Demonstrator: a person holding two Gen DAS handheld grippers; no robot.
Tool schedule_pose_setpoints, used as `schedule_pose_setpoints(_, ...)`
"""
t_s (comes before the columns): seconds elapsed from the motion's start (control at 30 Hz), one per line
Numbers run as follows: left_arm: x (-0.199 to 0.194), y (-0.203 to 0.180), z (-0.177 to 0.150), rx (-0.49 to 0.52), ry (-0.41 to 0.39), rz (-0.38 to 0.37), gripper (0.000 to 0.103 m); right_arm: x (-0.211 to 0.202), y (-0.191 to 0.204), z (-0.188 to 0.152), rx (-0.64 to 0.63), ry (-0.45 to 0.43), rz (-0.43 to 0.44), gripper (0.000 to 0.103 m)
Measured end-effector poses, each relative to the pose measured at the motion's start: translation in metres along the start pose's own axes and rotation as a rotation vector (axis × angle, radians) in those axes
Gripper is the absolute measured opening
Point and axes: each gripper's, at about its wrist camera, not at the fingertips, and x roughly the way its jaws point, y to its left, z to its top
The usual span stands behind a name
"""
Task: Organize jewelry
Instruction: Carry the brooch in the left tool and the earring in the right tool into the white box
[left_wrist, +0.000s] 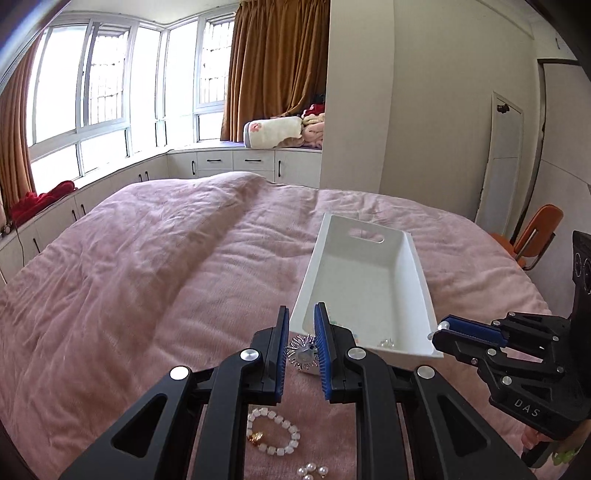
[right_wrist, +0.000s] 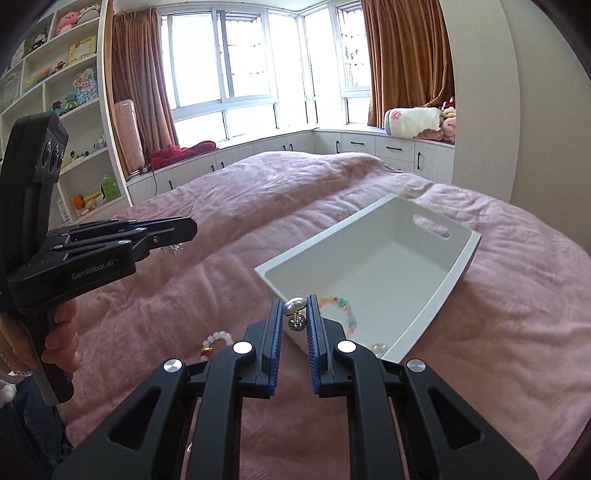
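A white storage bin (left_wrist: 421, 280) lies on the pink bedspread; it also shows in the right wrist view (right_wrist: 424, 221). A colourful bead bracelet (right_wrist: 341, 306) and a pearl piece (right_wrist: 379, 348) lie inside it. My left gripper (left_wrist: 302, 350) is shut on a silver spiky brooch (left_wrist: 303, 352) and holds it just before the bin's near corner. My right gripper (right_wrist: 294, 314) is shut on a pearl and rhinestone earring (right_wrist: 295, 312) at the bin's near edge. A white bead bracelet (left_wrist: 273, 430) and loose pearl earrings (left_wrist: 312, 472) lie on the bedspread below my left gripper.
The pink bedspread (left_wrist: 147, 258) stretches to the left and far side. An orange chair (left_wrist: 535, 236) stands right of the bed. Low white cabinets (left_wrist: 236, 162) run under the windows. Shelves with toys (right_wrist: 55, 92) stand at the left in the right wrist view.
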Motion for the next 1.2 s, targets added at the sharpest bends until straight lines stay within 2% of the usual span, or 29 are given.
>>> schedule_pose_setpoints(0.23, 0.026, -0.015, 0.032, -0.002, 0.003, -0.044, 0.019, -0.003, -0.015, 0.020, -0.011, -0.032, -0.045, 0.013)
schedule_pose_setpoints(0.6, 0.076, -0.036, 0.057, 0.021, 0.053, -0.071, 0.019, 0.011, -0.037, 0.034, -0.004, -0.029, -0.100, 0.013)
schedule_pose_setpoints(0.93, 0.127, -0.045, 0.069, 0.026, 0.141, -0.043, 0.019, 0.043, -0.057, 0.034, 0.023, 0.022, -0.132, 0.013)
schedule_pose_setpoints(1.2, 0.167, -0.045, 0.058, 0.009, 0.235, -0.007, 0.019, 0.067, -0.069, 0.026, 0.059, 0.077, -0.145, 0.013)
